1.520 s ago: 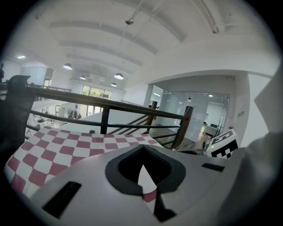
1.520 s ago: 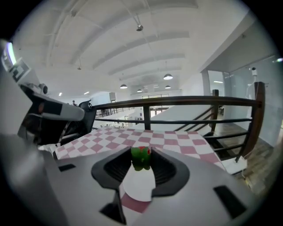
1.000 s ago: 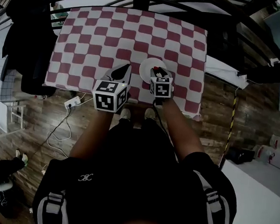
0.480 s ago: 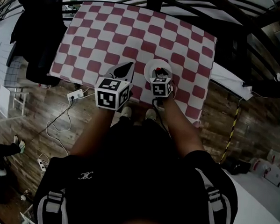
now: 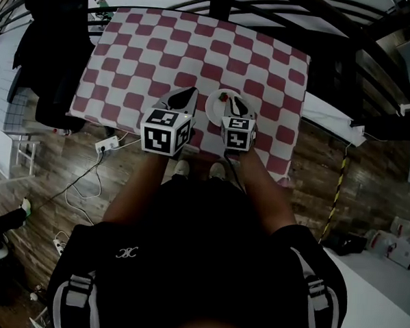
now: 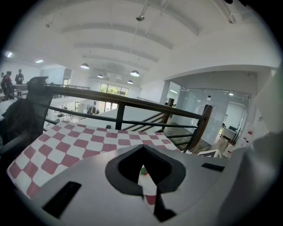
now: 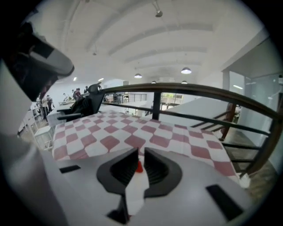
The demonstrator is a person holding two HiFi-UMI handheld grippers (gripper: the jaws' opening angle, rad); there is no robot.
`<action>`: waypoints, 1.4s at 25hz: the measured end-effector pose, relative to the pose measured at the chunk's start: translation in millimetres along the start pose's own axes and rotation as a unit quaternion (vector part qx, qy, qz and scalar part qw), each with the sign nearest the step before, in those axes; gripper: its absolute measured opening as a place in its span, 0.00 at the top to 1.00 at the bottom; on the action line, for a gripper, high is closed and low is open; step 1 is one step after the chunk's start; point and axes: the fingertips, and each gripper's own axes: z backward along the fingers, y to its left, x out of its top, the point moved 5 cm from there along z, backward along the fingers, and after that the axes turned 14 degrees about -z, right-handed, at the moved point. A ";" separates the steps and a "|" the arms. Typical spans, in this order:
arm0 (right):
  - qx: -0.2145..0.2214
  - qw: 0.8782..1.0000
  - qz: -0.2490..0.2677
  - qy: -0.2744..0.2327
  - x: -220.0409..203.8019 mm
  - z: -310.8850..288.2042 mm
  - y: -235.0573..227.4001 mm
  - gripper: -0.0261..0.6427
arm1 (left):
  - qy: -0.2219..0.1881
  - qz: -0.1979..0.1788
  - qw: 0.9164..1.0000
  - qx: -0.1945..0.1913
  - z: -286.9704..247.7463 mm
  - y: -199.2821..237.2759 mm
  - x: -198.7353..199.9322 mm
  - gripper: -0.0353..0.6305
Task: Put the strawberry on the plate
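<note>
A small red strawberry [image 5: 224, 96] lies on the white plate [image 5: 215, 107], near the front edge of the red-and-white checked table [image 5: 142, 60]. My right gripper [image 5: 231, 103] hovers over the plate's near side. Its jaws are closing, a narrow slit is still left between them, and nothing is between the pads. In the right gripper view the strawberry [image 7: 139, 166] shows through that slit, beyond the tips of the gripper [image 7: 140, 153], with the plate [image 7: 135, 190] below. My left gripper [image 5: 187, 92] is shut and empty just left of the plate. Its own view shows the gripper [image 6: 142, 145], the strawberry [image 6: 142, 170] and the plate [image 6: 148, 187].
A black railing [image 5: 220, 3] runs along the table's far side. A dark jacket [image 5: 49, 56] hangs over a chair at the left. A power strip [image 5: 105, 146] and cables lie on the wood floor by the table's front left corner.
The strawberry sat at the right gripper's tips before; it now lies free on the plate just beyond them. The right gripper has drawn back a little. The left gripper has hardly moved.
</note>
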 end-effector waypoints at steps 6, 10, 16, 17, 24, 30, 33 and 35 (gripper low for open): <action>-0.008 0.994 -0.031 -0.104 73.0 55.2 -5.0 0.94 | -0.024 -0.016 1.000 -0.010 -11.7 -9.5 21.1 0.96; -0.016 0.985 -0.027 -0.171 124.8 98.1 -10.7 0.94 | -0.049 -0.028 0.998 -0.019 -17.5 -23.0 41.9 0.96; -0.021 0.970 -0.012 -0.240 183.7 158.0 -15.2 0.94 | -0.092 -0.059 0.994 -0.030 -16.2 -42.7 83.0 0.96; -0.022 0.969 -0.013 -0.245 189.0 165.1 -16.2 0.94 | -0.098 -0.061 0.993 -0.032 -14.7 -45.5 88.9 0.96; -0.030 0.967 -0.030 -0.250 197.5 174.9 -21.2 0.94 | -0.113 -0.074 0.990 -0.040 -13.5 -51.0 110.6 0.96; -0.025 0.971 -0.035 -0.237 190.9 166.2 -16.1 0.94 | -0.103 -0.067 0.992 -0.035 -13.9 -42.3 105.0 0.96; -0.017 0.971 -0.035 -0.236 192.2 162.1 -12.9 0.94 | -0.100 -0.064 0.992 -0.033 -14.2 -39.1 103.7 0.96; -0.009 0.971 -0.036 -0.235 192.3 159.4 -11.1 0.94 | -0.099 -0.062 0.993 -0.032 -13.9 -38.6 102.5 0.96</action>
